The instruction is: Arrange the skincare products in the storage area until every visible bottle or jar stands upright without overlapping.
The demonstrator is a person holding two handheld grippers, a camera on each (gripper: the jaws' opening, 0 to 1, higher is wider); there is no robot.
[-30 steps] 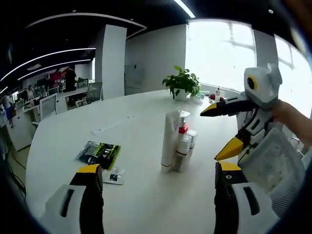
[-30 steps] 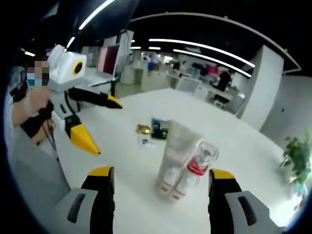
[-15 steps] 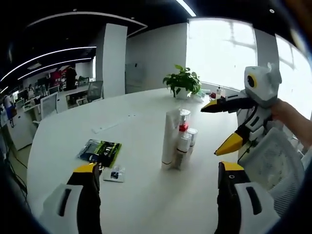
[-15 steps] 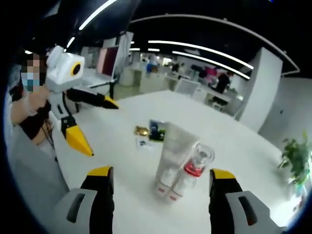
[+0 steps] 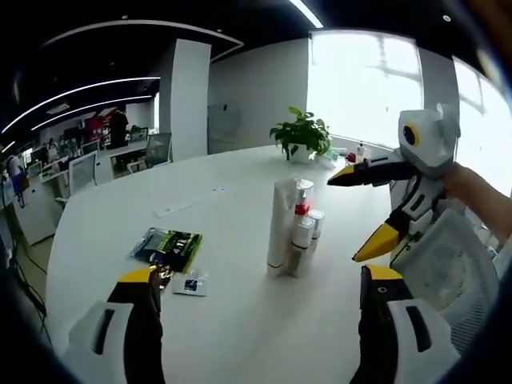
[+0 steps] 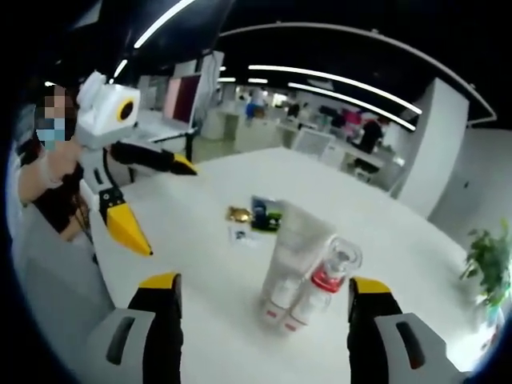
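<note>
White round table (image 5: 240, 336) filling the foreground in both views, office behind. Standing upright in a tight cluster near the table's middle: tall white tube (image 5: 279, 228) (image 6: 290, 244), pump bottle w/ clear cap and red collar (image 5: 301, 210) (image 6: 334, 268), small white bottles (image 5: 301, 240) (image 6: 290, 302) at its base, and a short jar (image 5: 316, 225) just behind in the left gripper view. Touching or only just beside each other: cannot tell.

Lying flat toward the table's left edge in the left gripper view: green-and-black sachets (image 5: 167, 249), small white packet (image 5: 190, 283) just in front, touching or nearly. Same sachets (image 6: 266, 213) sitting beyond the cluster in the right gripper view, w/ a gold-coloured item (image 6: 237, 214) beside them.

Left gripper (image 5: 260, 280) (image 6: 156, 204) hovering over the table, yellow-tipped jaws spread wide, holding nothing, cluster framed between them but well apart. Right gripper (image 6: 260, 284) (image 5: 362, 214) likewise spread wide, empty, pointing at the cluster from the opposite side.

Potted plant (image 5: 301, 134) (image 6: 486, 260) standing at the far edge. Person's forearm showing behind the right gripper; white mesh fabric (image 5: 440, 276) below it.
</note>
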